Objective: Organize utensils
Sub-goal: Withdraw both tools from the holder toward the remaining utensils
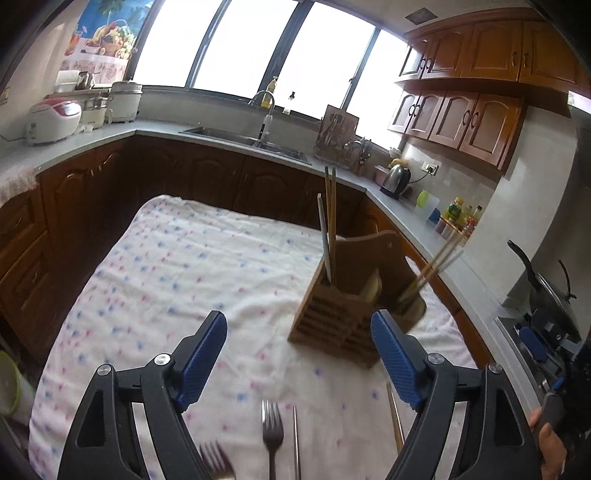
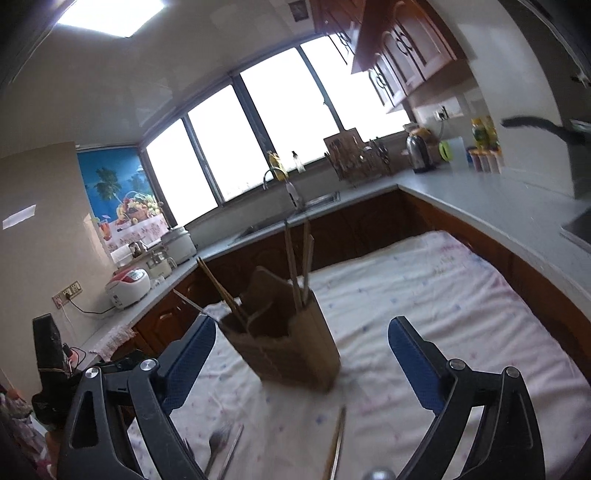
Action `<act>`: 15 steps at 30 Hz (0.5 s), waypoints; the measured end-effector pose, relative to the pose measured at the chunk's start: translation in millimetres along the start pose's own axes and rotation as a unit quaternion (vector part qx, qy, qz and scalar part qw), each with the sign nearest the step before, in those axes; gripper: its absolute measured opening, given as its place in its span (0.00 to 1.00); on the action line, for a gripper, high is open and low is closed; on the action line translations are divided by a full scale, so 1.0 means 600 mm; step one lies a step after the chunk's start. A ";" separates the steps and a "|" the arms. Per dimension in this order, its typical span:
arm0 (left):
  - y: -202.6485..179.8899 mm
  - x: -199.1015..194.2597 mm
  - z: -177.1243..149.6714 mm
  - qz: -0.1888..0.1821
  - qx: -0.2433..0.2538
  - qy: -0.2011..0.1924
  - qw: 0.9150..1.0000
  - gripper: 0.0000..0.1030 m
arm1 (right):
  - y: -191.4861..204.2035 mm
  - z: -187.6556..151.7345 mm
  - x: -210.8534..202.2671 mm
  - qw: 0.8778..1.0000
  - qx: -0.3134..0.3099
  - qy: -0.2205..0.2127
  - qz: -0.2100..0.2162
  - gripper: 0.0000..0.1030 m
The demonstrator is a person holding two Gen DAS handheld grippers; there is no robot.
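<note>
Both claws gape with nothing in them, and the left claw (image 1: 299, 354) sits nearer the fork (image 1: 272, 432) at the frame's bottom centre, handle running toward the lens, short of the wooden holder (image 1: 343, 321).

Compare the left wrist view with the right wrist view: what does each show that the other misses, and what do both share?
Only the left wrist view shows the left gripper, open and empty, two forks lying clearly on the cloth, and a pan at the right edge. Only the right wrist view shows the right gripper, open and empty, and a ceiling light. Both show the wooden holder with chopsticks standing in it, the sink and the kettle.
</note>
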State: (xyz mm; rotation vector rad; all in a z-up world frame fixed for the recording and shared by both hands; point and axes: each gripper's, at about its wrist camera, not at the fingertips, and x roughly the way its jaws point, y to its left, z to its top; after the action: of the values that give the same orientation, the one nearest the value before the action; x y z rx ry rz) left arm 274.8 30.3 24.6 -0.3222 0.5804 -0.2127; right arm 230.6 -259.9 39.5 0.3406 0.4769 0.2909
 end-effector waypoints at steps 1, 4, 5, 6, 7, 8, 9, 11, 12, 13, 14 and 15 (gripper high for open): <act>0.000 -0.010 -0.005 -0.001 -0.001 0.002 1.000 0.78 | -0.004 -0.005 -0.007 1.000 0.003 0.005 -0.003 0.93; 0.000 -0.045 -0.028 -0.001 -0.003 0.004 1.000 0.78 | -0.013 -0.023 -0.027 1.000 0.008 0.017 -0.012 0.93; 0.000 -0.053 -0.035 -0.001 -0.004 0.005 1.000 0.78 | -0.016 -0.029 -0.033 1.000 0.010 0.020 -0.014 0.93; 0.001 -0.064 -0.043 -0.004 -0.006 0.007 1.000 0.78 | -0.018 -0.035 -0.039 1.000 0.011 0.024 -0.016 0.93; 0.000 -0.073 -0.050 -0.005 -0.007 0.010 1.000 0.78 | -0.019 -0.042 -0.044 0.999 0.011 0.029 -0.018 0.93; -0.002 -0.080 -0.058 -0.007 -0.007 0.012 1.000 0.78 | -0.020 -0.050 -0.050 0.999 0.011 0.035 -0.020 0.93; -0.002 -0.086 -0.064 -0.009 -0.007 0.014 1.000 0.78 | -0.021 -0.059 -0.055 0.999 0.011 0.041 -0.021 0.93; -0.006 -0.097 -0.078 -0.009 -0.005 0.021 1.000 0.78 | -0.022 -0.075 -0.063 0.998 0.008 0.052 -0.023 0.93; -0.009 -0.103 -0.085 -0.009 -0.001 0.023 1.000 0.78 | -0.022 -0.081 -0.065 0.998 0.007 0.055 -0.025 0.93; -0.014 -0.105 -0.091 -0.007 0.003 0.026 1.000 0.78 | -0.023 -0.091 -0.070 0.998 0.006 0.059 -0.029 0.93; -0.017 -0.111 -0.101 -0.005 0.007 0.031 0.999 0.78 | -0.024 -0.098 -0.074 0.998 0.006 0.063 -0.030 0.93; -0.020 -0.114 -0.106 -0.005 0.008 0.035 0.999 0.78 | -0.026 -0.106 -0.078 0.997 0.007 0.066 -0.029 0.93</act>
State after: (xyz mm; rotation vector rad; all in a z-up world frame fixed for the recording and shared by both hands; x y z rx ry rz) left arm 181.8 23.5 12.9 -0.3031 0.6452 -0.2392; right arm 162.6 -274.1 -1.2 0.3225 0.6191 0.2537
